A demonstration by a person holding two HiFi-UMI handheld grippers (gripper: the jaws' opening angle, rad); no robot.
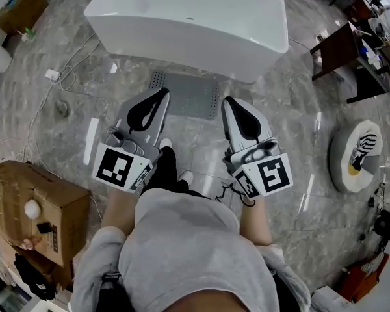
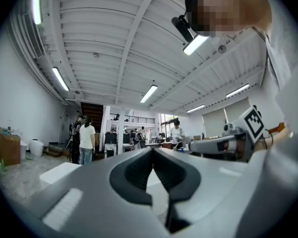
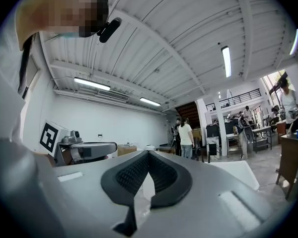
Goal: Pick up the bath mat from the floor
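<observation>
Two grippers, both with jaws fully closed and nothing between them: the left gripper (image 1: 161,96) and the right gripper (image 1: 227,103) each show the dark pads meeting in a seam in their own view.

Bath mat (image 1: 194,97): grey, perforated, flat on the marble floor (image 1: 292,142), just beside the near wall of the white bathtub (image 1: 188,18). Not yet touched.

Key relation, head view:
- The mat lies at 12 o'clock from you, ahead of your shoes and between the two jaw tips.
- Its long axis runs 9 to 3 o'clock, parallel to the tub's side.
- The left tip overlaps the mat's 9 o'clock end in the picture; the right tip sits just off the 3 o'clock end. You are close to centred, with the left hand marginally nearer.

Caution: the overlap is only apparent. Both gripper views look level across the room at the ceiling, the tub and distant people, with no mat in sight. I judge both tools to be well above the floor, pointing forward rather than down.

Judgement on step: approach phase, pick-up not begun. The next move calls for bending, tipping the jaws toward 6 o'clock and opening them over the near long edge, one gripper per end.

Risk: a thin mat lying flat on smooth stone gives the jaws little edge to bite.
</observation>
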